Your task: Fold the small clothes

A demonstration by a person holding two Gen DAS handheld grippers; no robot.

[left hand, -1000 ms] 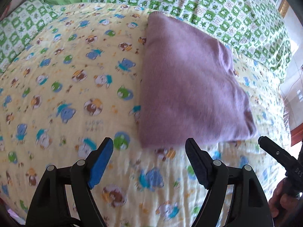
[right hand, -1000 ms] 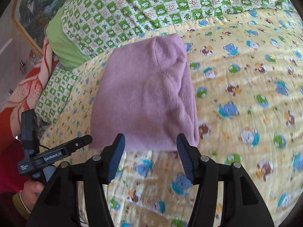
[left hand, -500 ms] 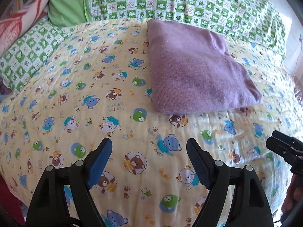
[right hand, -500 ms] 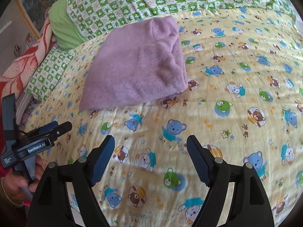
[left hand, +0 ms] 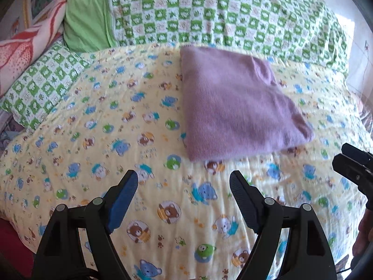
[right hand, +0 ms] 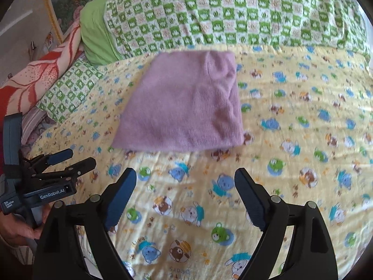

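Left wrist view: purple garment [left hand: 235,107] folded flat on bed [left hand: 93,121], ahead of left hand-held gripper [left hand: 184,186]; both hand-held grippers apart, empty; fold judged complete.

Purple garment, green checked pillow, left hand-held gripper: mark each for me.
purple garment [left hand: 235,107], left wrist view, middle of the folded top face
green checked pillow [right hand: 233,14], right wrist view, middle of its front
left hand-held gripper [left hand: 184,189], left wrist view, midway between its open fingertips

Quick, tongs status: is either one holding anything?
Left tongs: open, holding nothing.
Right tongs: open, holding nothing; the folded purple garment lies ahead.
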